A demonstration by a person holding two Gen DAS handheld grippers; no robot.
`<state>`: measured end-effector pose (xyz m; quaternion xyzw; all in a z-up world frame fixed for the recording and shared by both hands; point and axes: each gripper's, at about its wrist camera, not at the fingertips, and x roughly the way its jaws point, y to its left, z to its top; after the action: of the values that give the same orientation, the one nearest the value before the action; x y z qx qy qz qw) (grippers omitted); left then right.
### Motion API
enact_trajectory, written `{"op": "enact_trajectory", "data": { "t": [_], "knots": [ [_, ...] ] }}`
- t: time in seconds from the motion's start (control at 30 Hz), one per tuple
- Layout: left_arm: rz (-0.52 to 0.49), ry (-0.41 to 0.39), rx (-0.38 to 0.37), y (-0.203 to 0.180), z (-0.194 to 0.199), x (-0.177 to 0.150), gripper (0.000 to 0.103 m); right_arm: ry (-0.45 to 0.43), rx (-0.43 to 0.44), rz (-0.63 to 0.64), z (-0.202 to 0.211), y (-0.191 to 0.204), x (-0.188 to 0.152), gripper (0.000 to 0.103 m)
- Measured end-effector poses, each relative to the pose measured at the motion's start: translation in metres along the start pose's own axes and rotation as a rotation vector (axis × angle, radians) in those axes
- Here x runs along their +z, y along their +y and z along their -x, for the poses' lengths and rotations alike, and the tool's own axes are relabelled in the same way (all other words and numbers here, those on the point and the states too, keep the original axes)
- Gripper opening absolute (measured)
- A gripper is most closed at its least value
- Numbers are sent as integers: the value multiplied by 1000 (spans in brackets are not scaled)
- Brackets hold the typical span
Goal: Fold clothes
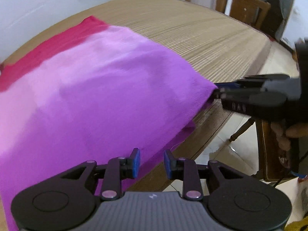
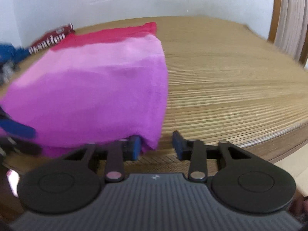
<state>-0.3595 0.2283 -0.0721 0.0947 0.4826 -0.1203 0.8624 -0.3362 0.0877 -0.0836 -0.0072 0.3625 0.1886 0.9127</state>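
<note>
A folded cloth [image 1: 100,88], shading from purple through pale pink to red, lies on the mat-covered table [image 1: 192,32]. My left gripper [image 1: 152,162] is open at the cloth's near edge, with its left pad over the fabric and its right pad beside it. In the right wrist view the right gripper [image 2: 156,146] is open, with the cloth's [image 2: 96,88] near right corner lying between its pads. In the left wrist view the right gripper [image 1: 217,90] touches that corner from the right. The left gripper [image 2: 17,132] shows blurred at the left edge.
A dark red garment with white lettering [image 2: 48,40] and a blue item [image 2: 9,53] lie beyond the cloth at the left. Bare mat [image 2: 231,88] stretches to the right. A wooden chair [image 1: 246,5] stands behind the table. A hand [image 1: 292,132] holds the right gripper's handle.
</note>
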Motion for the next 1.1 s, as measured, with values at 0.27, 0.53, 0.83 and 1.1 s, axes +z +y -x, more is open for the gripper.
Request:
{"op": "enact_trajectory", "data": {
  "t": [0.27,0.53,0.83,1.1],
  "knots": [
    [-48,-93,-23,1,8,26,34,-134,189,-82,26,2,48,14],
    [-150,-101,-89,0,-3,46,37,-124,101,-117,30,0,44,19],
    [-167,-3,-103,11,-11,17,39,-6,45,-197,17,-23,-17,47],
    [-225,-42,-103,0,-9,17,39,-48,45,-157,-3,-12,-17,5]
  ]
}}
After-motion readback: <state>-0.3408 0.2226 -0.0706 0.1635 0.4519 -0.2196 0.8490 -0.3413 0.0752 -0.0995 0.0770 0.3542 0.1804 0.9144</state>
